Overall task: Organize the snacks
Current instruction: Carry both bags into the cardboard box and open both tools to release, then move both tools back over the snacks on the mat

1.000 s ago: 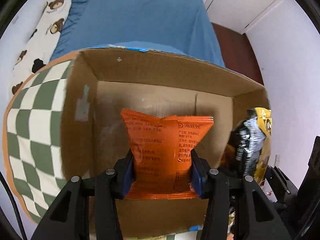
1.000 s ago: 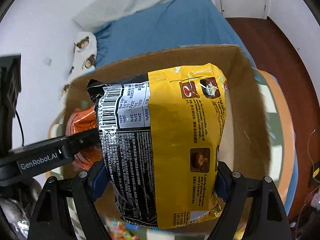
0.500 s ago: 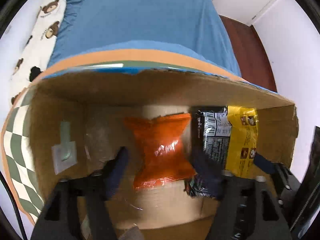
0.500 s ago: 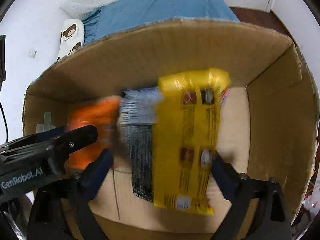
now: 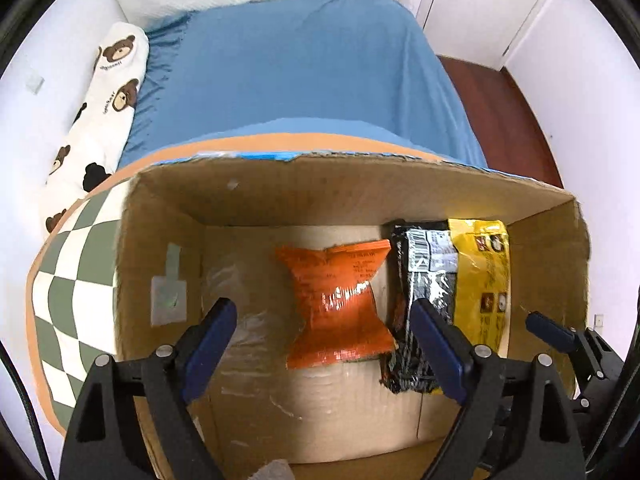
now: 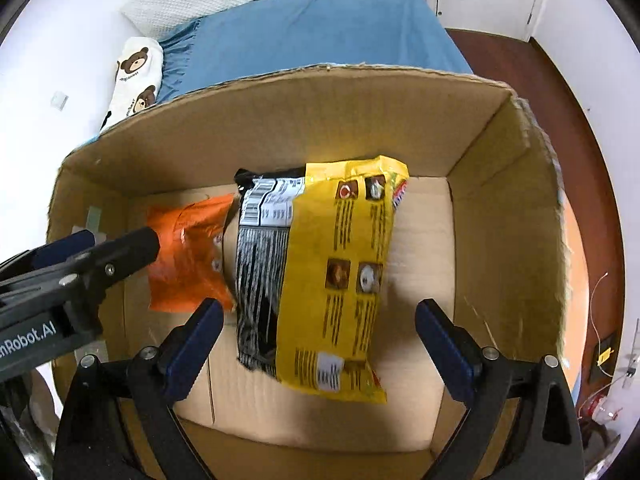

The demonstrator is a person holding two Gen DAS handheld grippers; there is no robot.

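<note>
Two snack packets lie side by side on the floor of the cardboard box (image 5: pixel 352 196): one orange packet (image 5: pixel 340 300) and one yellow-and-black packet (image 6: pixel 320 272), its print too blurred to read. The left gripper (image 5: pixel 324 344) has just been opening and holds nothing; the right gripper (image 6: pixel 318 336) stands wide above its packet.
</note>
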